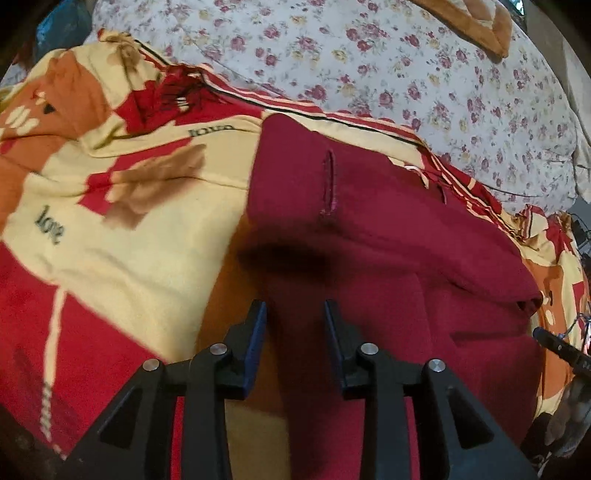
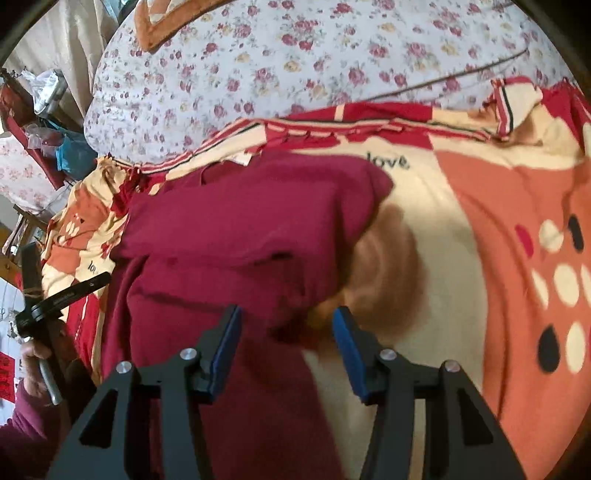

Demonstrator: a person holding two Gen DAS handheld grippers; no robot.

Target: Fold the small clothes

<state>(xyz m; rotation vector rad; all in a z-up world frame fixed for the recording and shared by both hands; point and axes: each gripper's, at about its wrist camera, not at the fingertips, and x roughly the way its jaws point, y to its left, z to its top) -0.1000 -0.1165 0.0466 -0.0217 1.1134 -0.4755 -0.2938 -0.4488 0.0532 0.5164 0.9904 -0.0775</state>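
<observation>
A dark red garment lies partly folded on a cream, red and orange blanket. It has a slit pocket near its far end. My left gripper is open, its jaws apart just above the garment's near left edge, holding nothing. In the right wrist view the garment fills the left middle. My right gripper is open over the garment's near right edge, empty. The left gripper's handle and the hand on it show at the far left of this view.
A white floral quilt lies behind the blanket, with an orange-brown cushion on it. The blanket also shows in the right wrist view. Cluttered shelves and bags stand at the left of the right wrist view.
</observation>
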